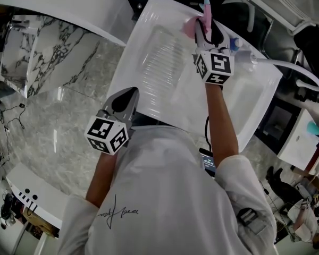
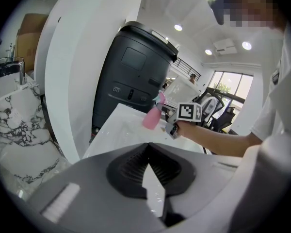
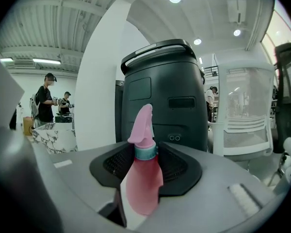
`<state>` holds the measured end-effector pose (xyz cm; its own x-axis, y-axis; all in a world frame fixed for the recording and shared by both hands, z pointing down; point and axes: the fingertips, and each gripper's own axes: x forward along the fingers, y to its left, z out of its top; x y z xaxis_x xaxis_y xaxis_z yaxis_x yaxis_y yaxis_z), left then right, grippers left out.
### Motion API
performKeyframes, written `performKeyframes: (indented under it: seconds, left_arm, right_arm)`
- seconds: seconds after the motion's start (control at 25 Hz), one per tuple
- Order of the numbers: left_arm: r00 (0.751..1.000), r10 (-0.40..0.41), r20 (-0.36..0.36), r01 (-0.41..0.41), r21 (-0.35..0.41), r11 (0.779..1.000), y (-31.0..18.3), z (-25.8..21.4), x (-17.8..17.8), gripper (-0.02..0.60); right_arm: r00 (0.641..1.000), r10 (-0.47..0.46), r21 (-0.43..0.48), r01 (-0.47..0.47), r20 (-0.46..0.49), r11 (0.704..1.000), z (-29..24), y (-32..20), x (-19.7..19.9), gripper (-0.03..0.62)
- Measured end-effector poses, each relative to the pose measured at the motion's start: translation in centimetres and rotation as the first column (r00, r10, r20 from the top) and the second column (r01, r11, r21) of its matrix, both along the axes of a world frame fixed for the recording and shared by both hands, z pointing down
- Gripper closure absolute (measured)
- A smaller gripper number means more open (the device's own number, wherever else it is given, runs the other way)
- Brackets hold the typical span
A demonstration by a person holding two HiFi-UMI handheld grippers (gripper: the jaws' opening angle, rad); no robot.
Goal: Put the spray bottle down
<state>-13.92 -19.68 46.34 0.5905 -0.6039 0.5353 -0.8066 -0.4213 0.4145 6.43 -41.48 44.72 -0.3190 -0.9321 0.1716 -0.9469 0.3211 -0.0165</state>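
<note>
L gripper [image 1: 132, 92] jaws together; R gripper [image 1: 204, 25] clamps pink spray bottle [image 1: 190, 26] over white basin [image 1: 158, 76].

spray bottle [image 3: 144, 181] — pink, teal collar | basin [image 1: 149, 47] — white | counter [image 1: 48, 142] — grey-veined marble

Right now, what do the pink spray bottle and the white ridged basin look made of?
The pink spray bottle looks like plastic: a smooth body with a soft sheen, a moulded trigger head and a teal collar. The white ridged basin is glossy, with light streaks along its ridges. It could be ceramic or moulded plastic; I cannot tell which.
</note>
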Motion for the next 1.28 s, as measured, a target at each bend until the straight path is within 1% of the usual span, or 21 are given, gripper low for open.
performKeyframes:
  seconds: [0.16,0.28,0.56,1.28]
  left_arm:
    - [1.0,0.004,-0.001,-0.004,0.001,1.0,0.3,-0.1,0.1,0.541]
    - [1.0,0.006,-0.008,-0.006,0.004,1.0,0.4,-0.1,0.3,0.541]
    - [1.0,0.013,-0.017,-0.013,0.008,1.0,0.7,-0.1,0.4,0.541]
    - [0.999,0.03,-0.037,-0.028,0.055,0.998,2.1,-1.2,1.3,0.541]
  right_arm:
    - [1.0,0.011,-0.019,-0.011,0.0,1.0,0.2,0.1,0.1,0.463]
    - [1.0,0.019,-0.037,-0.018,0.019,0.999,0.3,0.1,0.7,0.433]
    - [0.999,0.015,-0.039,-0.013,0.035,0.999,-0.3,0.8,0.8,0.402]
    - [0.999,-0.008,-0.025,0.009,0.042,1.0,-2.3,4.0,1.1,0.402]
